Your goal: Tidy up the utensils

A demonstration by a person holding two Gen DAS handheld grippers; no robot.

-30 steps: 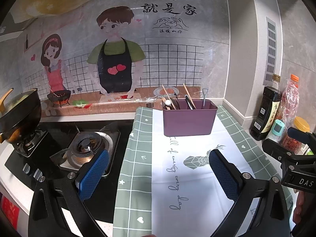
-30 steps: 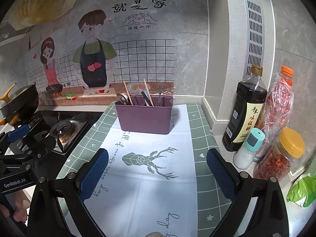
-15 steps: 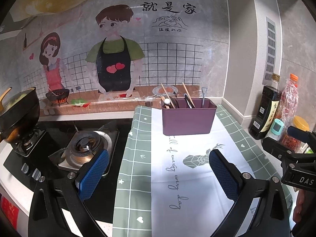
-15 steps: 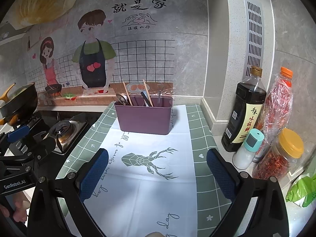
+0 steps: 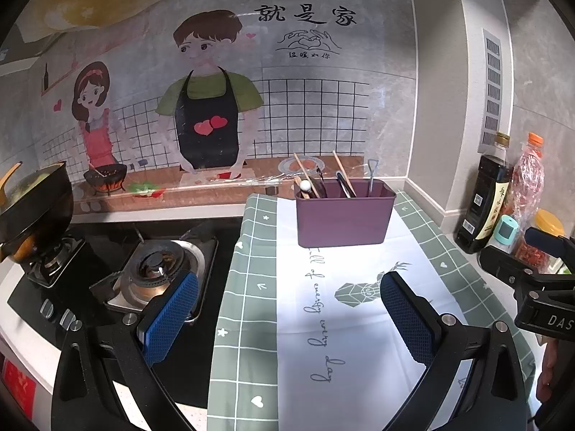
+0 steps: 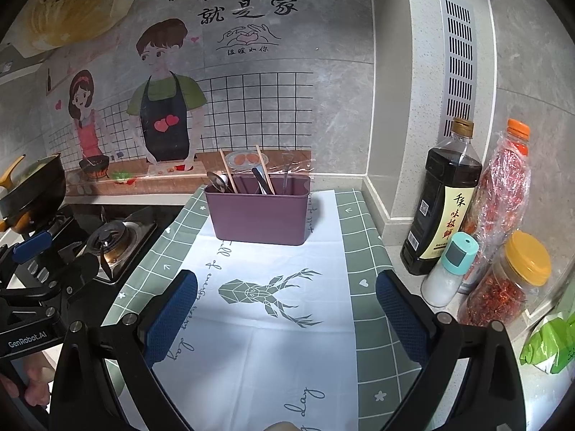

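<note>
Both the left gripper (image 5: 287, 318) and right gripper (image 6: 285, 314) hung wide apart and empty above the tablecloth (image 6: 258, 352). Utensils (image 6: 264, 179) stood in the purple holder (image 6: 258, 215) beyond.

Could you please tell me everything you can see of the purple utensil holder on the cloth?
The purple utensil holder is a matte, plastic-looking rectangular tub with rounded corners, standing upright at the far end of the deer-print cloth, near the wall. Chopsticks, a metal spoon and other utensils stand inside, leaning on its rim. Neither gripper touches it.
</note>
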